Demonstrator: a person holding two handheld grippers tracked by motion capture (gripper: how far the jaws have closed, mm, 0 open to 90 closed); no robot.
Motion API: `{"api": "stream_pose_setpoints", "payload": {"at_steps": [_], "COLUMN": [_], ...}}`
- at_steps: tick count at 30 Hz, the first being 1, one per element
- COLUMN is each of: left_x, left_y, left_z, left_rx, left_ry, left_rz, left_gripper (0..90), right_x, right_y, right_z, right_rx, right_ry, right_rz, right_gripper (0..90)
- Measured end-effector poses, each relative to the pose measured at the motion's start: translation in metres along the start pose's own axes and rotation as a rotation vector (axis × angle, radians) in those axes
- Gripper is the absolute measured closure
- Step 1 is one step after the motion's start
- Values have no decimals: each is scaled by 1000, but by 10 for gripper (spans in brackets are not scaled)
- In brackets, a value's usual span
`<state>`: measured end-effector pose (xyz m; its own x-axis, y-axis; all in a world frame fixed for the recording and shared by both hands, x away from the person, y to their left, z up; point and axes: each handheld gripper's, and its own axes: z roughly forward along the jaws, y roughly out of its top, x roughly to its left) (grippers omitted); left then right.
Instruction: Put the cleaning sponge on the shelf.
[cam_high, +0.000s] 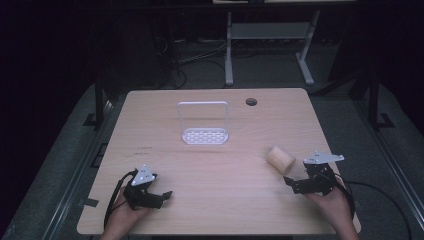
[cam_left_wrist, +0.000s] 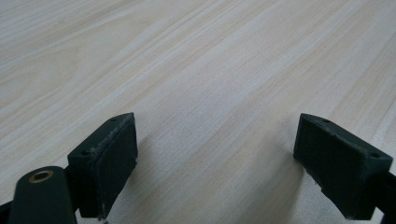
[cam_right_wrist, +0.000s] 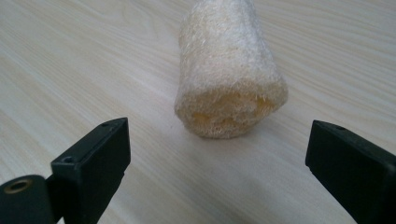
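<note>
The right tool (cam_high: 291, 183) rests low at the near right of the counter (cam_high: 210, 200), its jaws spread wide with nothing between them. In the right gripper view, the right tool (cam_right_wrist: 217, 163) points at a loofah piece (cam_right_wrist: 229, 70) lying on its side just ahead of the jaws, its cut end facing the camera, not touching either jaw. From the high view the loofah piece (cam_high: 280, 159) lies just beyond that tool. The left tool (cam_high: 162, 194) sits at the near left, jaws also wide apart and holding nothing; its own view shows bare wood between the jaws. Farther back, mid-counter, stands a white rack (cam_high: 204, 136) with a tall wire handle, well apart from both tools.
</note>
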<state>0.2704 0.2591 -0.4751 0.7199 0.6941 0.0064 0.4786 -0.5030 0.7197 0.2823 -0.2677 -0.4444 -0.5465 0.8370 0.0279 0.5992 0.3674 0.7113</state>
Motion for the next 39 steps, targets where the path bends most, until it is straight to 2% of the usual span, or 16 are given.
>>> {"api": "stream_pose_setpoints", "payload": {"at_steps": [20, 27, 39], "left_x": [0, 0, 0], "left_y": [0, 0, 0], "left_z": [0, 0, 0], "left_rx": [-1, 0, -1], "left_ry": [0, 0, 0], "left_rz": [0, 0, 0], "left_gripper": [129, 129, 129], "right_x": [-9, -9, -7], "right_y": [16, 24, 39], "right_z": [12, 14, 26], "right_rx": [15, 3, 26], "right_ry": [18, 28, 35], "right_rz": [8, 4, -5], "right_gripper": [65, 65, 65]}}
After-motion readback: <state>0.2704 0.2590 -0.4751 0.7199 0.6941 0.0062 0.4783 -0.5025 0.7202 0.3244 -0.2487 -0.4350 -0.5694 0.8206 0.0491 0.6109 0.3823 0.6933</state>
